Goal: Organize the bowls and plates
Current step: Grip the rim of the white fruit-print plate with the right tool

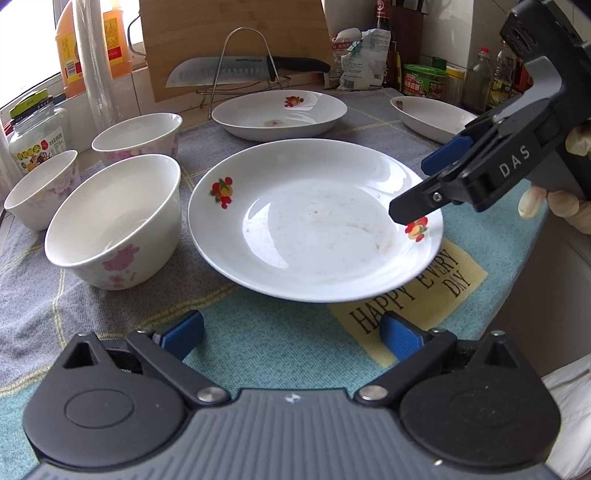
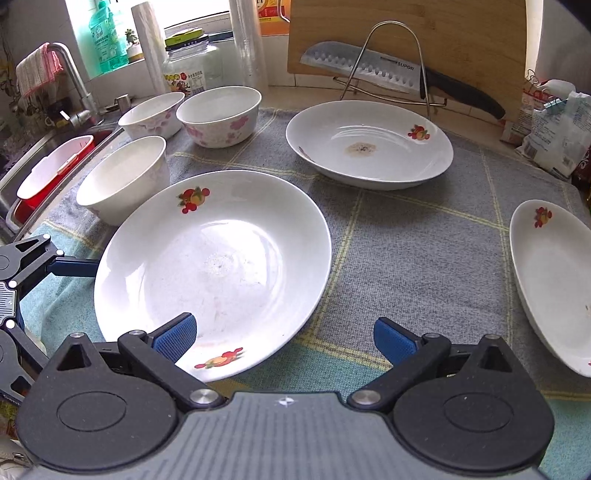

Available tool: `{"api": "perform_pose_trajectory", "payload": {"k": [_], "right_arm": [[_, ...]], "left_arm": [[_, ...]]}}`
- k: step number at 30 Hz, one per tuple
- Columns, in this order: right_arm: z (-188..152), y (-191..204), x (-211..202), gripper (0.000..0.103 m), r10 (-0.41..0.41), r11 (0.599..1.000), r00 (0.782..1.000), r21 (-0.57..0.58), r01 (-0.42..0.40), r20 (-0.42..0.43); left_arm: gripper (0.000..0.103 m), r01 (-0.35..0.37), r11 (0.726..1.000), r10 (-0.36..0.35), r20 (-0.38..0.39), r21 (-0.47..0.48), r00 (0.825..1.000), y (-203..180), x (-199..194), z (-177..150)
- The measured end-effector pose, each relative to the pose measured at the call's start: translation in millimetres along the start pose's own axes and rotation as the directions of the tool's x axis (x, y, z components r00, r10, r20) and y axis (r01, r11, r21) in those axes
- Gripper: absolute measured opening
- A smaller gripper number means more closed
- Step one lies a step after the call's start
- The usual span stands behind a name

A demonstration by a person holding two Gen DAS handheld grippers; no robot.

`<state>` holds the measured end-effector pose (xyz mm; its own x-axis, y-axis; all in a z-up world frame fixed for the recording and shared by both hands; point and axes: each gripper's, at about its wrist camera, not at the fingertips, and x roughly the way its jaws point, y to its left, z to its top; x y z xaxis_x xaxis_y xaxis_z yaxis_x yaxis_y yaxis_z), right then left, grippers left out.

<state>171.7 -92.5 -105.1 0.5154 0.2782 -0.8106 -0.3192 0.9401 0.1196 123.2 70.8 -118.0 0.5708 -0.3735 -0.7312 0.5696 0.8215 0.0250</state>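
Note:
A white plate with fruit prints (image 1: 314, 221) (image 2: 214, 266) lies on the cloth in front of both grippers. My left gripper (image 1: 291, 338) is open and empty, just short of its near rim. My right gripper (image 2: 284, 338) (image 1: 417, 192) is open, its jaws over the plate's right rim and holding nothing. A second plate (image 1: 279, 112) (image 2: 369, 144) lies behind, a third (image 1: 432, 118) (image 2: 550, 280) to the right. Three white bowls with pink flowers (image 1: 114, 218) (image 1: 138, 136) (image 1: 40, 188) stand left of the plate, also in the right wrist view (image 2: 123, 177) (image 2: 219, 114) (image 2: 151, 114).
A knife (image 1: 240, 68) rests on a wire stand against a wooden cutting board (image 1: 236, 33) at the back. Jars, bottles and packets (image 1: 424, 79) line the back wall. A sink with a red tub (image 2: 48, 170) and a tap (image 2: 74, 81) lies left.

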Motion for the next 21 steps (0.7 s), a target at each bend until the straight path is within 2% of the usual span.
{"api": "perform_pose_trajectory", "payload": {"k": [7,15,21], "right_arm": [[9,-6,21,0.103,0.086,0.996,0.995,0.009,-0.086,-0.056],[25,-6,32,0.103,0.12,0.992,0.99,-0.017,-0.122,-0.076],[38,-12,39,0.103,0.166,0.986,0.981,0.017,-0.165,-0.105]], "left_arm": [[0.102,0.001,1.0,-0.001,0.017,-0.006,1.0,0,3,3],[0.102,0.015,1.0,-0.015,0.028,-0.003,0.999,2,6,4],[0.102,0.027,1.0,-0.027,0.038,-0.001,0.999,4,9,5]]}}
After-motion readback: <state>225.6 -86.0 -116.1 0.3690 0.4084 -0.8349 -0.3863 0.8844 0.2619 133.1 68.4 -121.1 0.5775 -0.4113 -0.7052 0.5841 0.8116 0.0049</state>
